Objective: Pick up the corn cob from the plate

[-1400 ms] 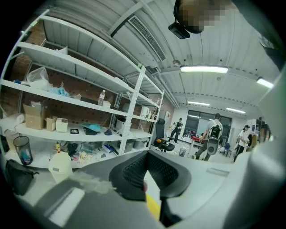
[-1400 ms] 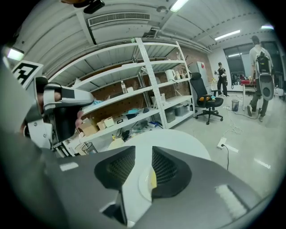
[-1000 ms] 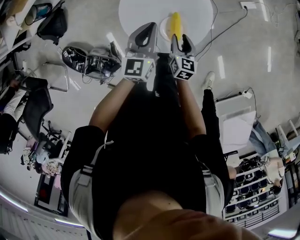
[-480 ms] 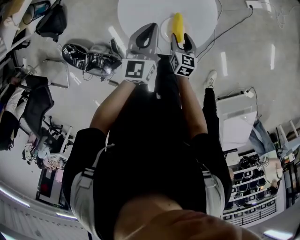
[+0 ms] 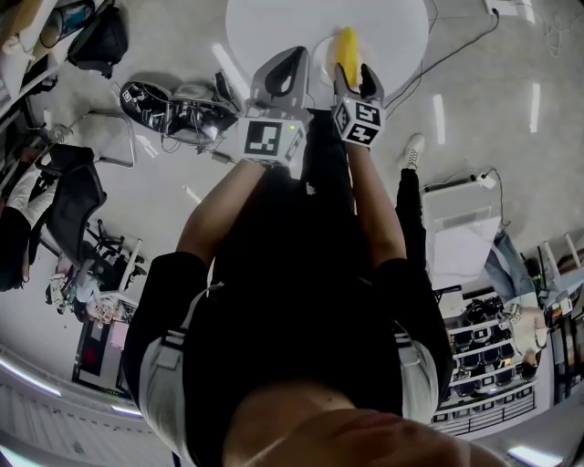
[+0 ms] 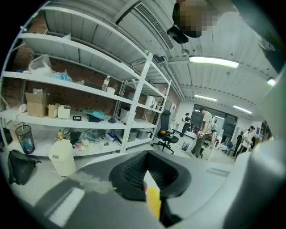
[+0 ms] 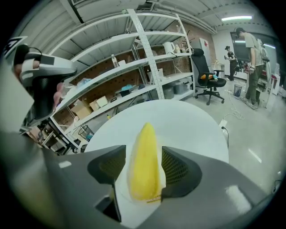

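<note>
One corn cob (image 5: 345, 47), one plate (image 5: 321, 58), one round white table (image 5: 274, 25). Two grippers, one marker cube each (image 5: 267, 137) (image 5: 358, 121).

Cob lies on the plate, near the table edge closest to the person.

Right gripper (image 5: 354, 77): jaws have just been opening and stand wide, one on each side of the cob. Small gaps to both pads; nothing gripped.

Left gripper (image 5: 288, 57): jaw tips together, holding nothing. It hangs over the table edge, beside the plate.

Only the right gripper view shows the gaps; in the head view the jaws cover the cob's near end. The left gripper view has a yellow sliver low in the jaw opening, possibly the cob, too blurred to be sure.

Around: shelving racks (image 6: 89, 85), an office chair (image 7: 208, 76), people standing far back (image 6: 203, 129), a cable on the floor (image 5: 447, 50). Nothing lies between the right jaws and the cob.
</note>
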Motion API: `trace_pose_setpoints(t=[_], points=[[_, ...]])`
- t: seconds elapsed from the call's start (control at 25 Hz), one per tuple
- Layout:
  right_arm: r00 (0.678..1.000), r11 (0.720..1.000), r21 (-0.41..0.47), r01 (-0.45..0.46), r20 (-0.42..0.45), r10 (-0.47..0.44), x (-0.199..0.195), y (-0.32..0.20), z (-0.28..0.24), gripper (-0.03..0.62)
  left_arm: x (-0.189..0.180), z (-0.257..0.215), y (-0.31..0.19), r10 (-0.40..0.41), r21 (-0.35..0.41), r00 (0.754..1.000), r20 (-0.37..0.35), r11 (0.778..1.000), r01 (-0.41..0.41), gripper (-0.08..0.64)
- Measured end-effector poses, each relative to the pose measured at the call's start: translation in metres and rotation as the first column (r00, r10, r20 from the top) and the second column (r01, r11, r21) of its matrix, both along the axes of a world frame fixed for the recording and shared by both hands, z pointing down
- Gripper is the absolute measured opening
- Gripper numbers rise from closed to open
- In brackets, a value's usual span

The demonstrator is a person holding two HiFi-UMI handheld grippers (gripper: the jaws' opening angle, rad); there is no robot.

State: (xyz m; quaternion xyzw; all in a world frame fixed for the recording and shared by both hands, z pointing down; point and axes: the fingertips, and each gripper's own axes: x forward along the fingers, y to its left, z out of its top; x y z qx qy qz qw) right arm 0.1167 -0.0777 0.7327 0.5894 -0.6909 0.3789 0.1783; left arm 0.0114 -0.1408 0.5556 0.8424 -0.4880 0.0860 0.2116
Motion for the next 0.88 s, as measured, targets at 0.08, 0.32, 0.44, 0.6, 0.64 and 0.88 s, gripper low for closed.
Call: trace_pose_setpoints(t=[0.08, 0.32, 0.44, 0.6, 0.64, 0.88], points=[[1.0, 1.0, -0.009, 0.003, 0.0, -0.003, -0.001, -0.001, 0.004, 0.262, -0.001, 0.001, -0.003, -0.015, -0.011, 1.0, -0.004, 1.0, 0.015, 0.006], [1.0, 0.999, -0.032, 0.018, 0.001, -0.018, -0.005, -0.003, 0.015, 0.272, 0.0, 0.004, -0.013, -0.03, -0.015, 0.999, -0.02, 0.999, 0.029, 0.006], [1.0, 0.999, -0.043, 0.022, 0.001, -0.022, -0.006, -0.003, 0.019, 0.278, -0.001, 0.006, -0.015, -0.029, -0.021, 0.999, -0.017, 0.999, 0.029, 0.006], [1.0, 0.998, -0.056, 0.028, -0.005, -0.029, -0.008, -0.001, 0.023, 0.281, -0.004, 0.009, -0.015, -0.029, -0.025, 1.0, -0.012, 0.999, 0.028, 0.006], [1.0, 0.998, -0.059, 0.029, -0.007, -0.029, -0.009, -0.001, 0.024, 0.281, -0.004, 0.009, -0.015, -0.028, -0.026, 1.0, -0.011, 0.999, 0.028, 0.006], [0.999, 0.996, -0.078, 0.035, -0.009, -0.036, -0.011, -0.004, 0.031, 0.285, -0.006, 0.013, -0.018, -0.03, -0.034, 0.999, -0.014, 0.999, 0.03, 0.006]])
